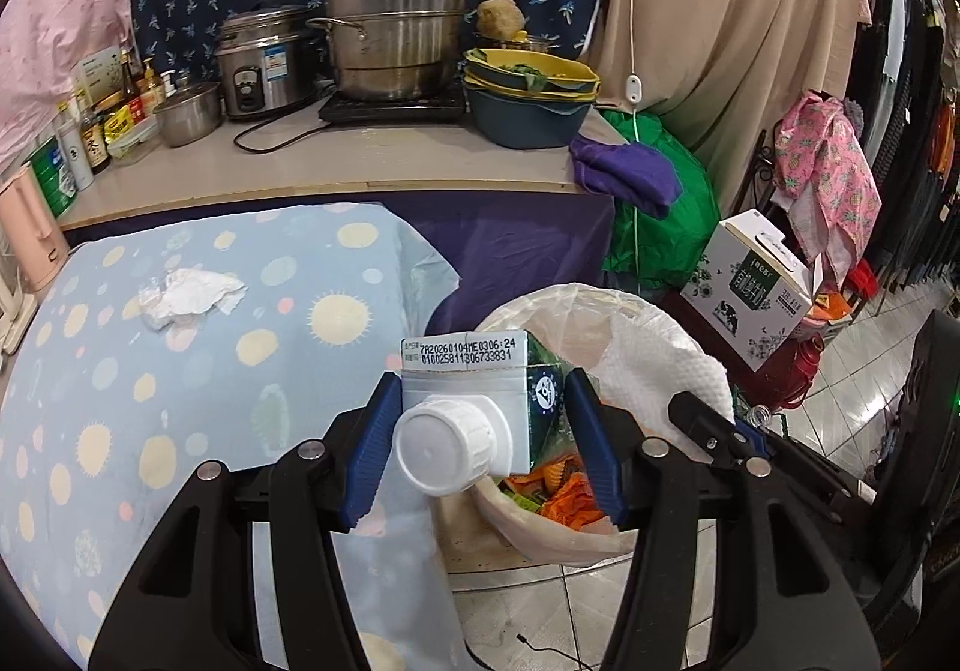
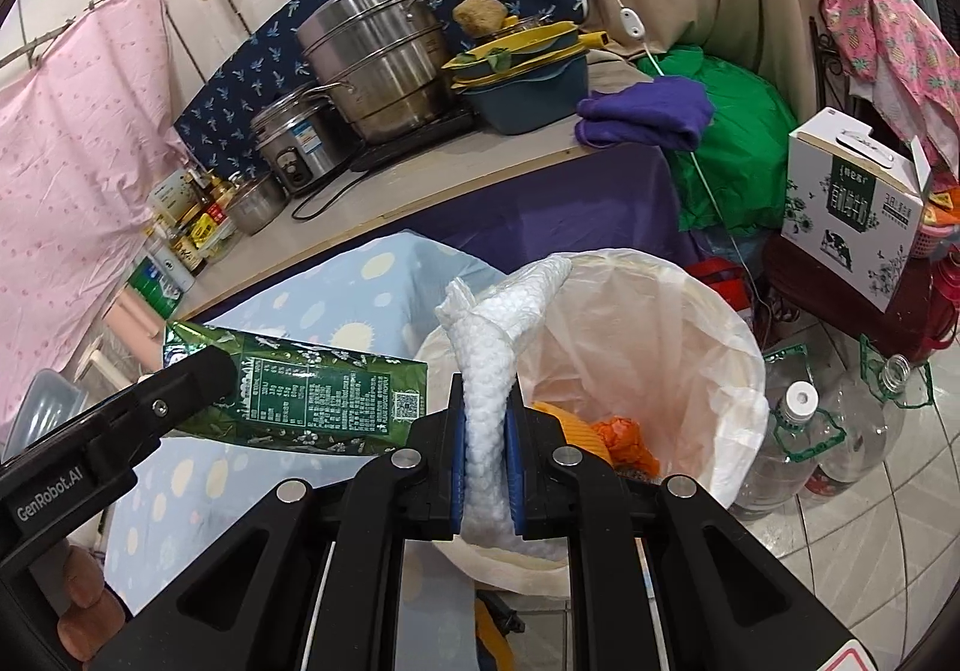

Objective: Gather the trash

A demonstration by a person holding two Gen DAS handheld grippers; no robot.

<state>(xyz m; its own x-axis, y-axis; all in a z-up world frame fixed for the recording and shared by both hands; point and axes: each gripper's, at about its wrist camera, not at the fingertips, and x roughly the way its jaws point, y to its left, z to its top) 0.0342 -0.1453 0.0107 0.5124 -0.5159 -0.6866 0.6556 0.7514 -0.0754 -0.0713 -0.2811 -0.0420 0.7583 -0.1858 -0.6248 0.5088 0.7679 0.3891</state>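
A crumpled tissue (image 1: 189, 294) lay alone on the dotted cloth of the table (image 1: 90, 401), toward its far left part, not yet collected. It looked feather-light and limp, so a pinch across its bulkiest fold would probably serve best.

The left hand-held gripper (image 1: 480, 443) was clamped on a green drink carton (image 1: 486, 407), its blue pads pressing the two side faces just behind the white screw cap, and it hung past the table's right edge over the near rim of the lined bin (image 1: 600, 299). The carton seemed stiff at its folded top but light and probably empty; its glossy sides could slip, so gripping near the rigid cap end looked sound.

The right hand-held gripper (image 2: 486, 431) was squeezed onto a twisted paper towel (image 2: 498, 347), held above the bin's near edge (image 2: 738, 359). The towel was soft and compressible, and it appeared unlikely to slide out.
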